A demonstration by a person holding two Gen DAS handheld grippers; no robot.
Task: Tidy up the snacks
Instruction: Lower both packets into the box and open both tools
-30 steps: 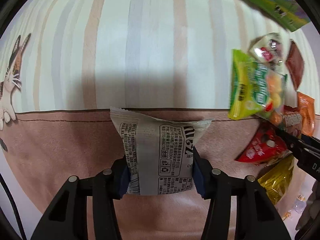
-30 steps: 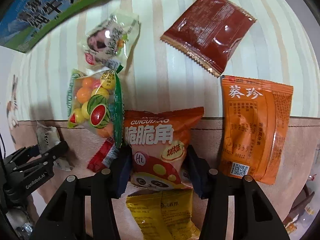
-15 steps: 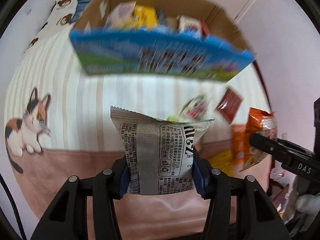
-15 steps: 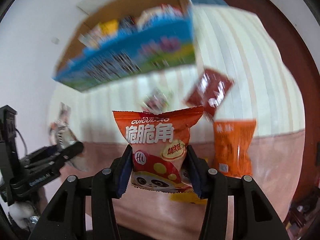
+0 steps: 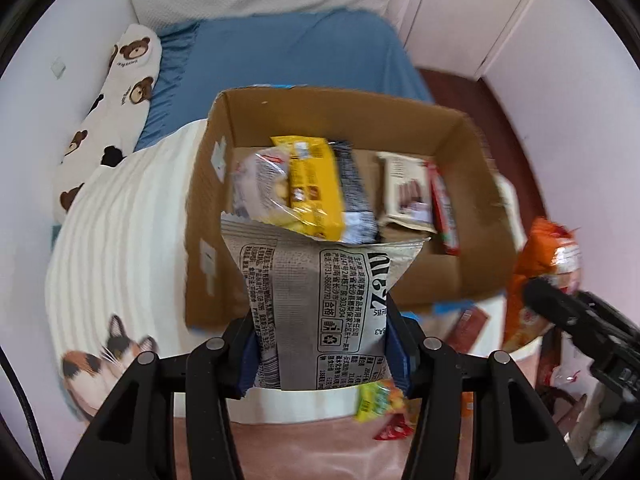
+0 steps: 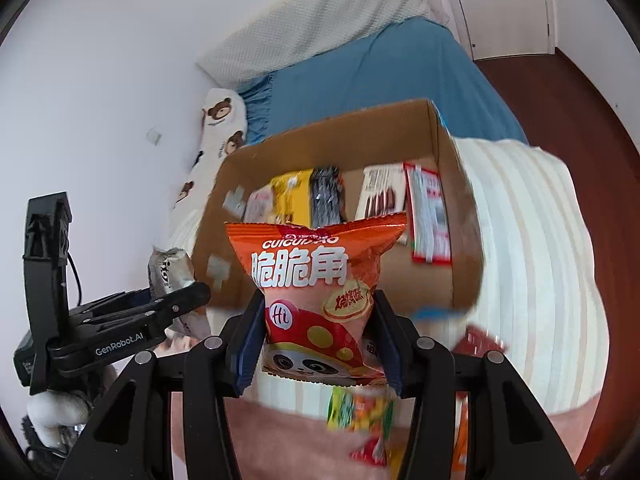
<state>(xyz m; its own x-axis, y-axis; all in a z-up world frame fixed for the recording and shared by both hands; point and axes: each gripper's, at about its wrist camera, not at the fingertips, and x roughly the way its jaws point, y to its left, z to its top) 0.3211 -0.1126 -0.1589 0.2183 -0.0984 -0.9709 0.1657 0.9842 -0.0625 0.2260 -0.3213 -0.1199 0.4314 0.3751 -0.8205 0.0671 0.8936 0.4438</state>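
Note:
My left gripper (image 5: 322, 354) is shut on a grey snack packet (image 5: 316, 300) printed with black text, held up in front of an open cardboard box (image 5: 472, 152). In the right wrist view my right gripper (image 6: 318, 344) is shut on an orange snack bag (image 6: 316, 280) with a panda print, also raised before the cardboard box (image 6: 448, 184). Inside the box lie several snacks, among them a yellow packet (image 5: 312, 184) and a red-edged one (image 6: 428, 216). The left gripper (image 6: 176, 300) with its grey packet shows at the left of the right wrist view.
The box stands on a striped blanket (image 5: 116, 232) with a cat print (image 5: 100, 364), on a bed with a blue sheet (image 5: 288, 52). Loose snacks (image 6: 360, 408) lie on the blanket below the grippers. A bear-print pillow (image 5: 116, 92) lies at the wall. A dark floor (image 6: 560, 92) runs along the right.
Both grippers have risen from the blanket with their packets still held. The view swung up from the loose snacks to the open box and its contents.

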